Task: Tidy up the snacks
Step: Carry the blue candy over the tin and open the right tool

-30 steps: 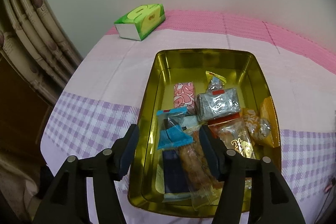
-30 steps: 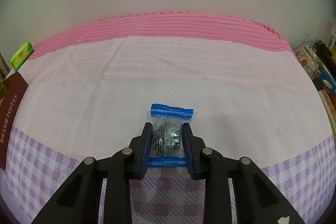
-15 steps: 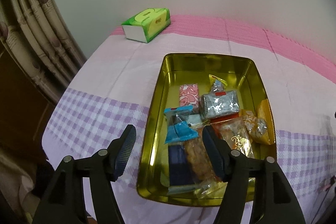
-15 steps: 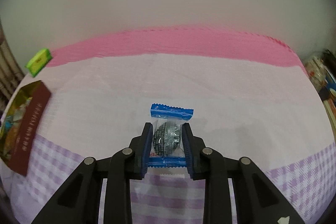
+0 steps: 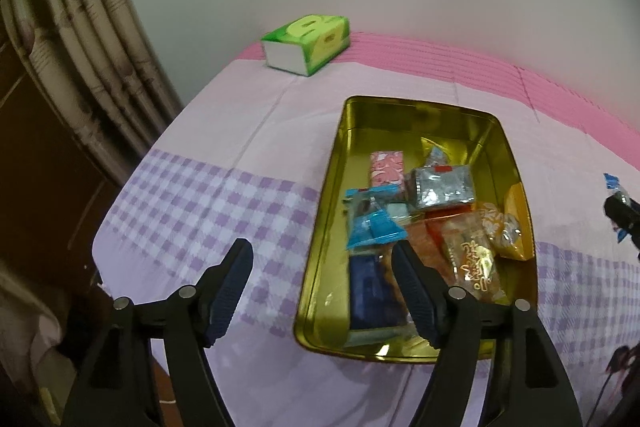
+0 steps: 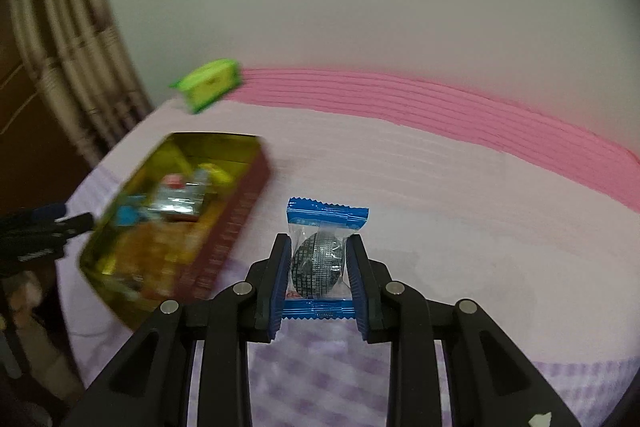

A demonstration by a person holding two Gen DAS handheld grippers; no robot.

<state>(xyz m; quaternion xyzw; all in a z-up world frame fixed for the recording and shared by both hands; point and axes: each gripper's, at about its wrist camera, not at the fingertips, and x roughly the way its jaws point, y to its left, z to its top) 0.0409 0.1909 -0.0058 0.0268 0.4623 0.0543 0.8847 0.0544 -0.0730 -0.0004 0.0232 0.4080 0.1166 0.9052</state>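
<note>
right gripper (image 6: 316,267) clamped on the blue-ended clear-wrapped dark round snack (image 6: 318,261) should drop it over the gold rectangular metal tin's (image 6: 240,199) bare far end, left gripper (image 5: 322,285) jaws just opening, holding 0 things

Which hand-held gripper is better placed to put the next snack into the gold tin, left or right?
Right. The right hand-held gripper already grips a blue-wrapped snack beside the gold tin. The left hand-held gripper is open and empty.

No legible text (print blurred)
</note>
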